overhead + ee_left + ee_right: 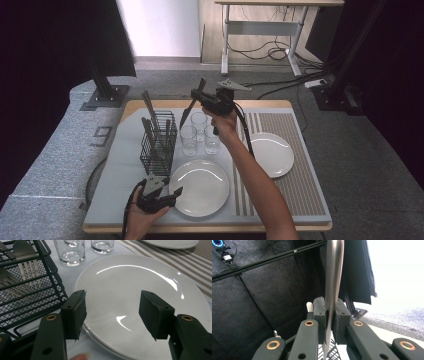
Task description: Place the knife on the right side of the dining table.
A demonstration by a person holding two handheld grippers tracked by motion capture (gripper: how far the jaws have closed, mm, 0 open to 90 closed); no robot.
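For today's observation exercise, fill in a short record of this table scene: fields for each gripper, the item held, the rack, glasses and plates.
Right gripper: shut on a long silver metal utensil, raised above the glasses
Left gripper: open, holding nothing, over the near round white plate
Black wire cutlery rack: holds forks, left of the glasses
Clear drinking glasses: three, clustered, upright
Far round white plate: on the striped mat

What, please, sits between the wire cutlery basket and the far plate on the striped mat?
Three clear glasses stand between the basket and that plate, as the high view shows.
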